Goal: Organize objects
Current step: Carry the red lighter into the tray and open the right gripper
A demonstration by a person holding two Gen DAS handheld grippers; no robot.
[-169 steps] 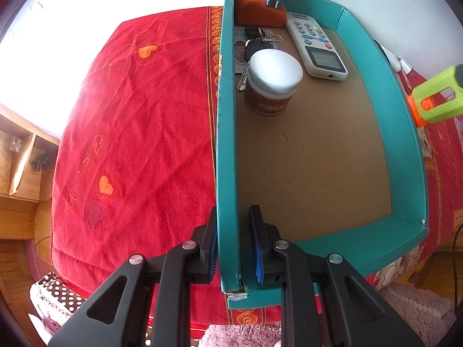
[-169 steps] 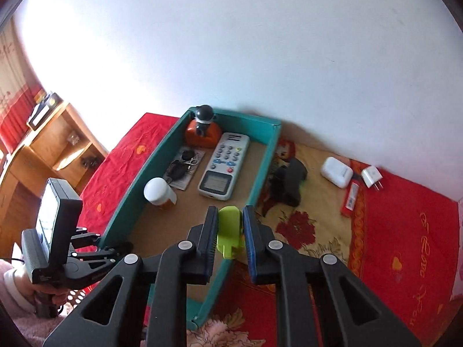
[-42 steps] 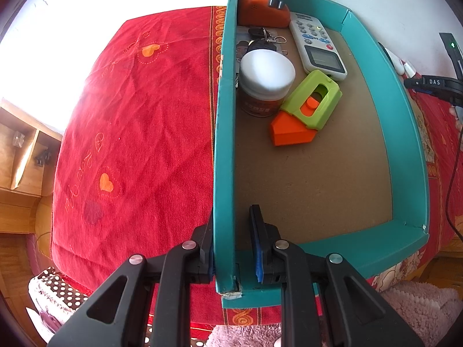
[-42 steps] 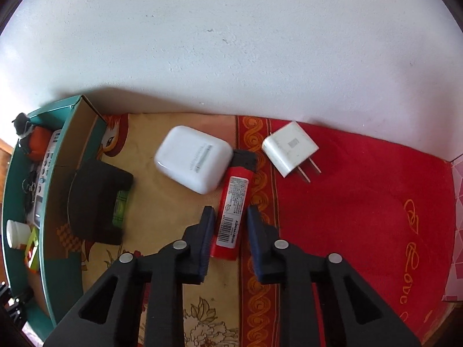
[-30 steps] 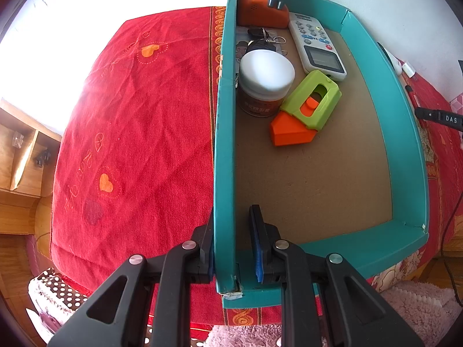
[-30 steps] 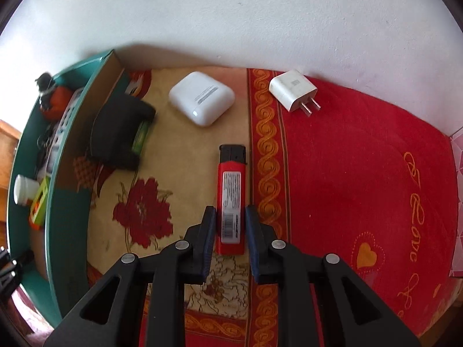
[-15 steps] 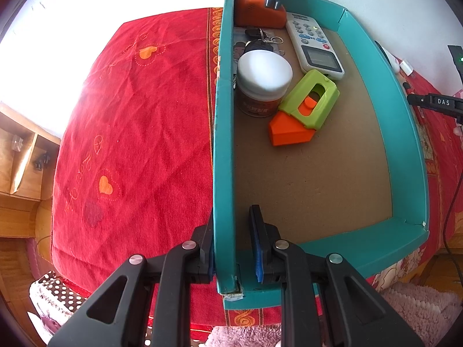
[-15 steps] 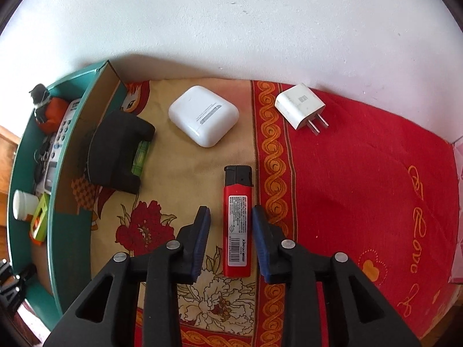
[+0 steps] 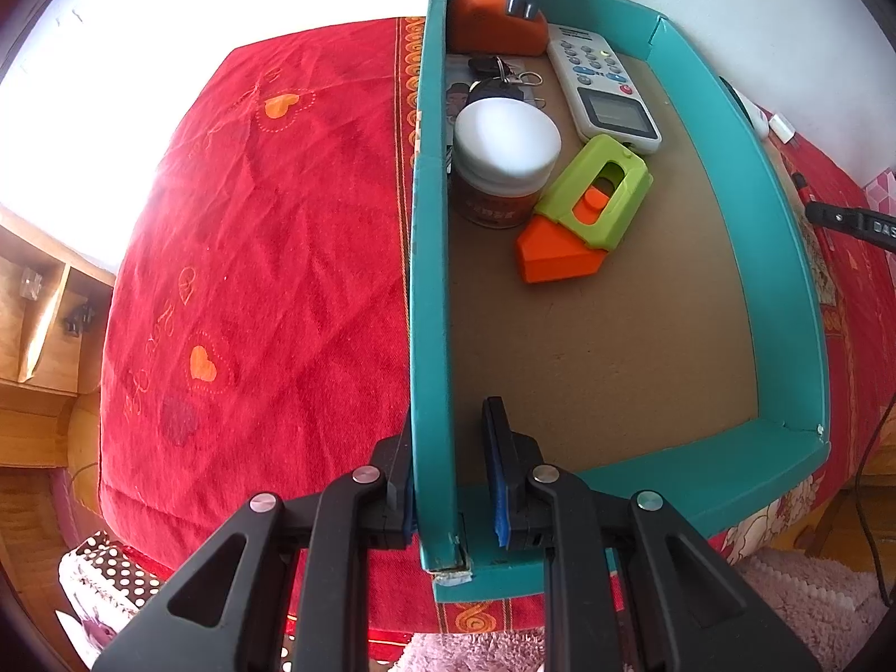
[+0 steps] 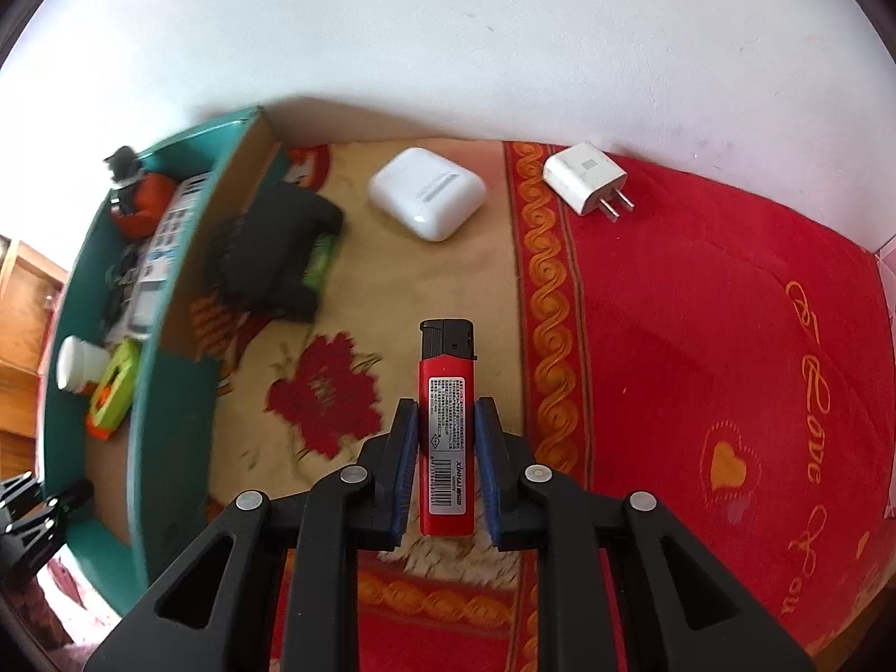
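Domestic room, likely a bedroom. Evidence: red heart-patterned cloth (image 9: 252,257) covering the surface, wooden shelf unit (image 9: 39,325) beside it, fluffy pink rug (image 9: 795,610) on floor, plain white wall (image 10: 448,45).

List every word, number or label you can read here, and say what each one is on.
"XINHAI": on the white label of the red lighter, beside its barcode; the rest of that label is too small to read.
"DAS": on the black device at the right edge of the left wrist view, cut off.
"Love You", embroidered: on the red cloth.
Jar label, remote keys, earbud case and charger print: too small or blurred.
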